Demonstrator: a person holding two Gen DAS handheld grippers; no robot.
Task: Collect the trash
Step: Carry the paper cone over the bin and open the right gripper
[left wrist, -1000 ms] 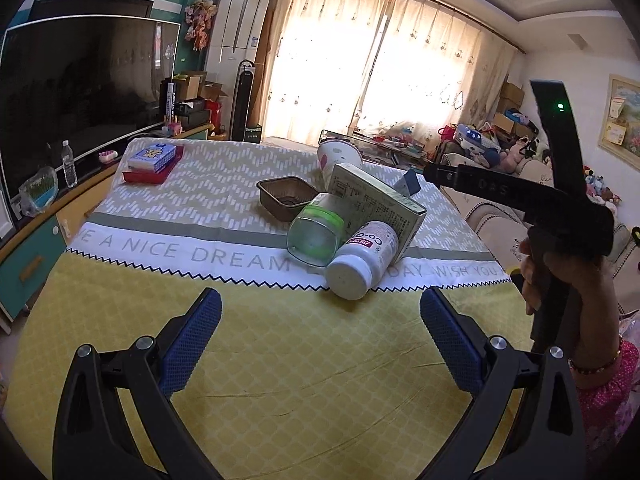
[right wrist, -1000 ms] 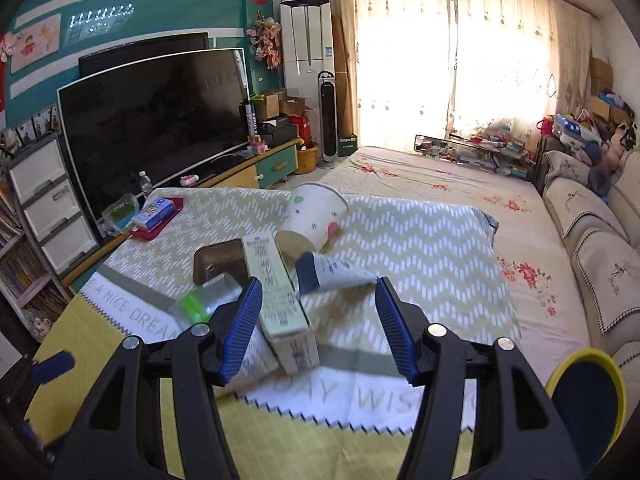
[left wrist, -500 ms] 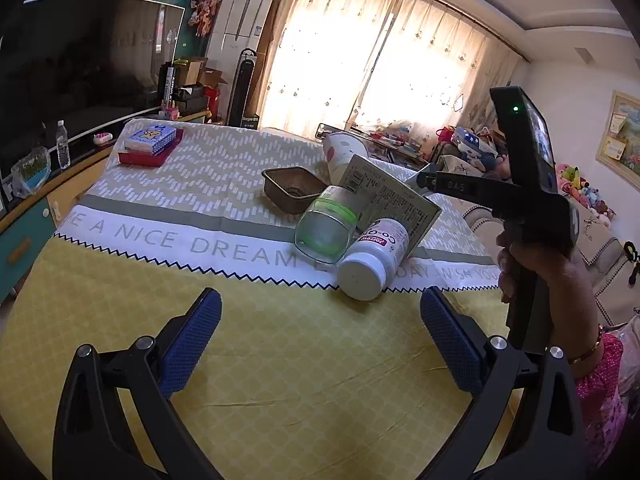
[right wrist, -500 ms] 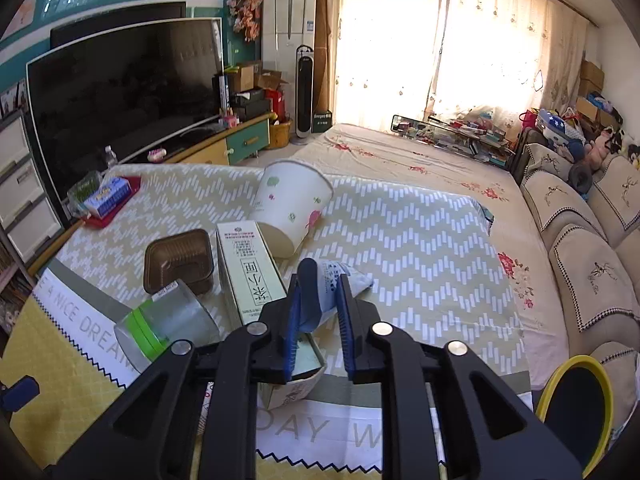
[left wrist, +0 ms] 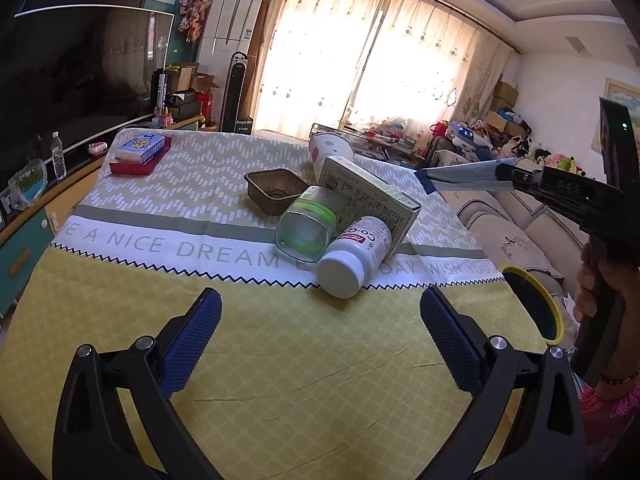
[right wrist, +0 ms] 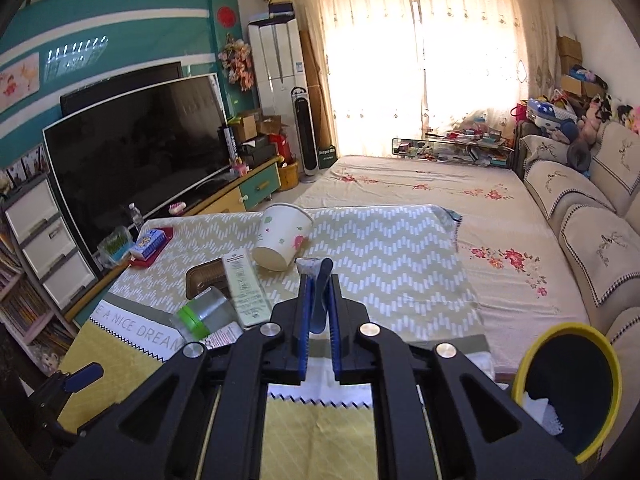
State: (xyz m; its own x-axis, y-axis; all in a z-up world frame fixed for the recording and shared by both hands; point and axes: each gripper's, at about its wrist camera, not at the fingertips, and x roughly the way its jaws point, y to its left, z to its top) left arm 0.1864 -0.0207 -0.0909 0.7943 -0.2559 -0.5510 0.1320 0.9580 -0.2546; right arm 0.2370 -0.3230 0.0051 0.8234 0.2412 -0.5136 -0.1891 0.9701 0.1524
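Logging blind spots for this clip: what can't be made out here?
- Bin contents: right wrist view, frame edge cuts it; left wrist view, rim only.
- Tube print: right tool hides it.
- Carton text: too small.
- Brown tray in right wrist view: mostly behind carton, jar.

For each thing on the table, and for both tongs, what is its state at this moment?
Left tongs: open, empty, above the yellow cloth.
Right tongs: shut on the blue-and-white tube, lifted off the table.
Paper cup: lying on its side.
Green-lidded jar: on its side, lid on.
White pill bottle: on its side, capped.
Carton box: tilted, leaning on the bottle.
Brown tray: upright, empty.
Yellow-rimmed bin: open.
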